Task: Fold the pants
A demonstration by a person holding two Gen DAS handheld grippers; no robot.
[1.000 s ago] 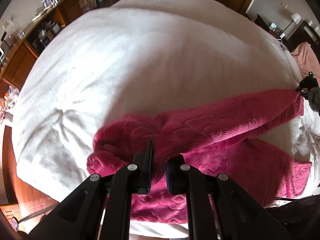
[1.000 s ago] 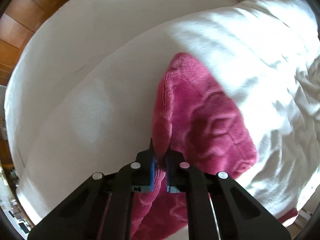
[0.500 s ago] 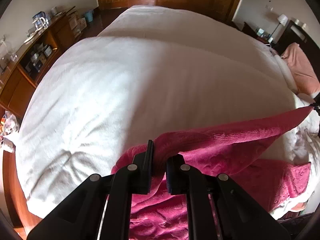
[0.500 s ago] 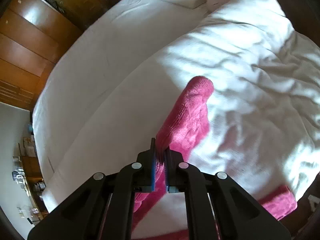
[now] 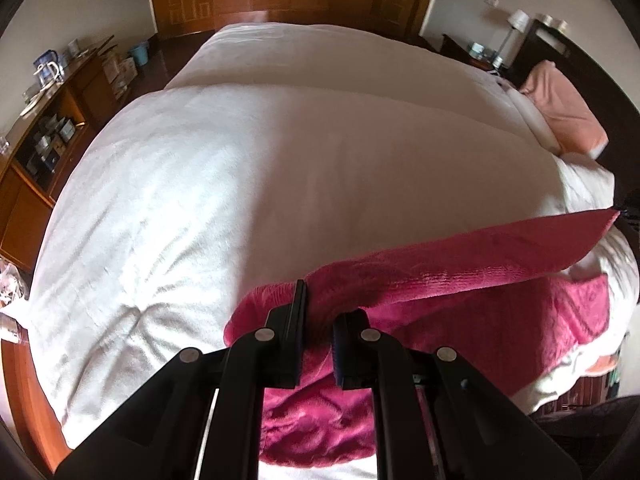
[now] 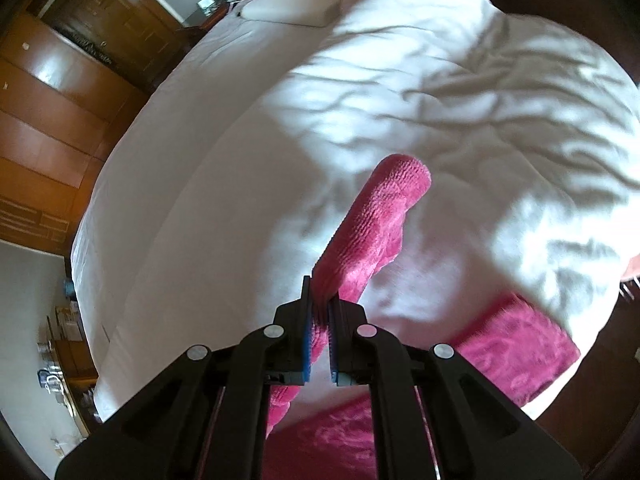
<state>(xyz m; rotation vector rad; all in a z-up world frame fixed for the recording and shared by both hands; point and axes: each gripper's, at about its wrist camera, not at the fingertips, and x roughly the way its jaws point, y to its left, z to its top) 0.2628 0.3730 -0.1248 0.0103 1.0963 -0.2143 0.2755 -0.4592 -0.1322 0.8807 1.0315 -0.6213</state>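
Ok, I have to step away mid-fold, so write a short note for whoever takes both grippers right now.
Left gripper: shut on the pink pants near one end.
Right gripper: shut on a pant leg end, held above the white bed.
Done: both ends pinched, one edge stretched between the grippers; the rest lies at the bed's near edge.
Left: lay the lifted part over to make the fold, smooth, release.

Both of my grippers clamped, tilted steeply down

My left gripper point(image 5: 318, 312) has its jaws pinched on a thick fold of the pants point(image 5: 460, 272), fabric bulging between and ahead of them. My right gripper point(image 6: 321, 308) nips a pant leg, which sticks out past its fingertips.
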